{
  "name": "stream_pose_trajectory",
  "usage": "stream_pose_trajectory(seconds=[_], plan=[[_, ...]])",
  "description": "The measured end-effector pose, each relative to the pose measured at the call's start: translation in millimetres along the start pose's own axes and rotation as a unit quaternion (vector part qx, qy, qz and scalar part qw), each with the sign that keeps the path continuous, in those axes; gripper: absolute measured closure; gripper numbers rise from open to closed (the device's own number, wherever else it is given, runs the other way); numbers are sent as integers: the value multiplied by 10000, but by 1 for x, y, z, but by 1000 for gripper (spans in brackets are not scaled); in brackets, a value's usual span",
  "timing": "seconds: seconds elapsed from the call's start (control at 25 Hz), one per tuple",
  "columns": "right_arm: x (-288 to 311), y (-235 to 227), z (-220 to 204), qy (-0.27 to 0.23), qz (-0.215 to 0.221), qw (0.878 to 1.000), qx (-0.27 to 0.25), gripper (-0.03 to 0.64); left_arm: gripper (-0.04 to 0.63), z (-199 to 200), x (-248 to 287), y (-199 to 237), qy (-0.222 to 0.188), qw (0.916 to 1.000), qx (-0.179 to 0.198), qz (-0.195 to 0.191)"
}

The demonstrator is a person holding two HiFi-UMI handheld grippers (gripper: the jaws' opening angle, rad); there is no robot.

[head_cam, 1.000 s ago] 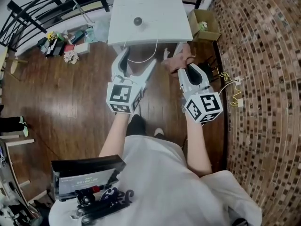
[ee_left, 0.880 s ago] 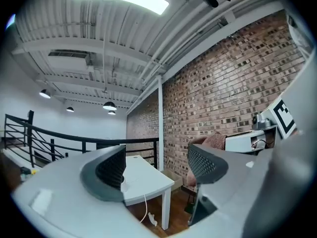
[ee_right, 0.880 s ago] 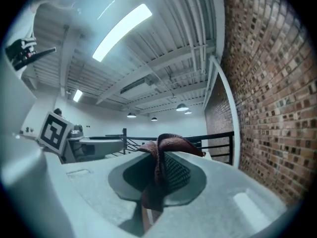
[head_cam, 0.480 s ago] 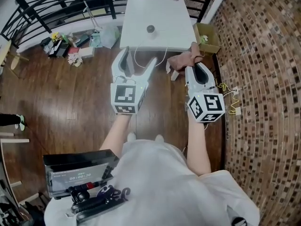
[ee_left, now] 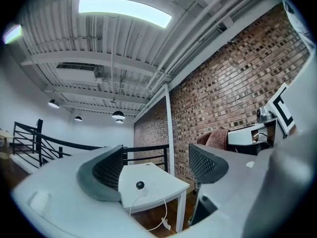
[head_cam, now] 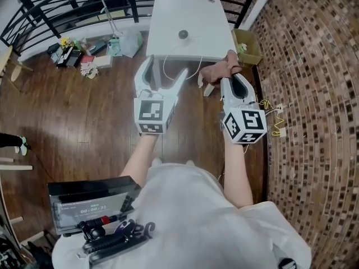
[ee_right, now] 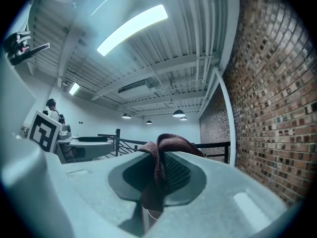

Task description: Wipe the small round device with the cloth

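The small round device (head_cam: 183,35), dark on a pale base, sits on the white table (head_cam: 205,15); in the left gripper view the device (ee_left: 140,185) shows ahead between the jaws, far off. My left gripper (head_cam: 165,67) (ee_left: 156,167) is open and short of the table's front edge. Its jaws have just been opening a little, with nothing between them. My right gripper (head_cam: 230,78) (ee_right: 161,170) is shut on the reddish-brown cloth (head_cam: 219,70) (ee_right: 166,144), which bunches over the fingertips by the table's front right corner.
A white cable (head_cam: 168,72) hangs off the table's front edge. A cardboard box (head_cam: 247,38) stands right of the table by the brick wall (head_cam: 314,94). A black railing (head_cam: 67,4) and floor clutter (head_cam: 84,52) lie at the left.
Both grippers have moved forward and up toward the table. The cloth now sits by the table's front right corner. The left jaws look slightly wider.
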State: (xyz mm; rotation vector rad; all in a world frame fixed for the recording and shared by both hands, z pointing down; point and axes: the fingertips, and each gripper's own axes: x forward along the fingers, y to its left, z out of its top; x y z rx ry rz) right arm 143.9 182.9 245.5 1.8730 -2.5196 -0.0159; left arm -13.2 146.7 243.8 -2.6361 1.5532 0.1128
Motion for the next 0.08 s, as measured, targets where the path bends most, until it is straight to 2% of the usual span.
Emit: stream_pose_trajectory(seconds=[0.08], plan=[[-1, 0, 3, -29, -36, 10000, -21, 577, 169, -1, -2, -1, 11, 10000, -40, -54]])
